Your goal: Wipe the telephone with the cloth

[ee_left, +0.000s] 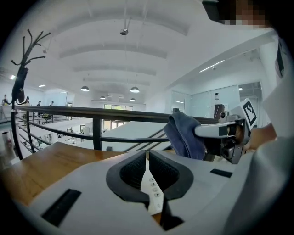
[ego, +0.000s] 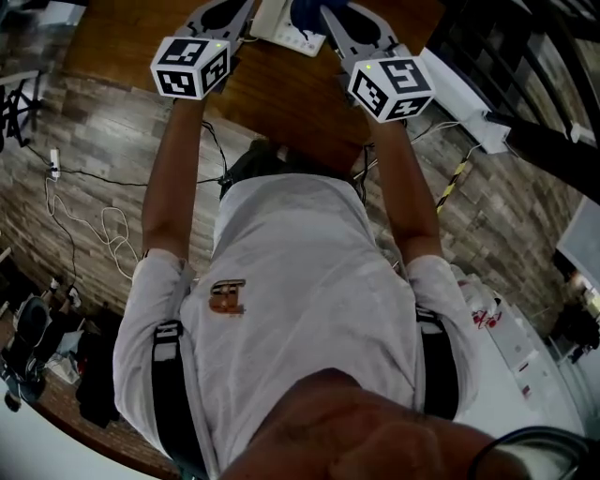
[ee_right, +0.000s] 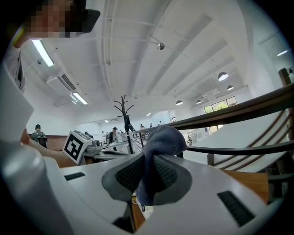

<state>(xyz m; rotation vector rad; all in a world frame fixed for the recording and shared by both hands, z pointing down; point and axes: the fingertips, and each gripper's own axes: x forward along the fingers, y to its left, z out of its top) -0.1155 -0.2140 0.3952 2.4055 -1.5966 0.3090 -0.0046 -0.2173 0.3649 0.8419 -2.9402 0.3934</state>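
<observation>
The white telephone [ego: 284, 33] lies on the wooden table [ego: 281, 103] at the top of the head view. My left gripper [ego: 223, 11] is at the phone's left end, jaws shut. In the left gripper view a sliver of the telephone's keypad [ee_left: 153, 193] shows below through the slit behind my left gripper's [ee_left: 147, 158] closed tips. My right gripper [ee_right: 148, 170] is shut on a dark blue cloth [ee_right: 158, 142], which bulges up over its pads. The cloth [ee_left: 183, 135] hangs just right of the left gripper, and in the head view the cloth [ego: 307, 11] is above the phone.
A dark metal railing [ee_left: 92, 112] runs behind the table's far edge. A coat stand [ee_right: 124, 114] stands in the distance. A white box with cables [ego: 473, 108] lies on the wooden floor at the right, and loose cables [ego: 94, 225] lie at the left.
</observation>
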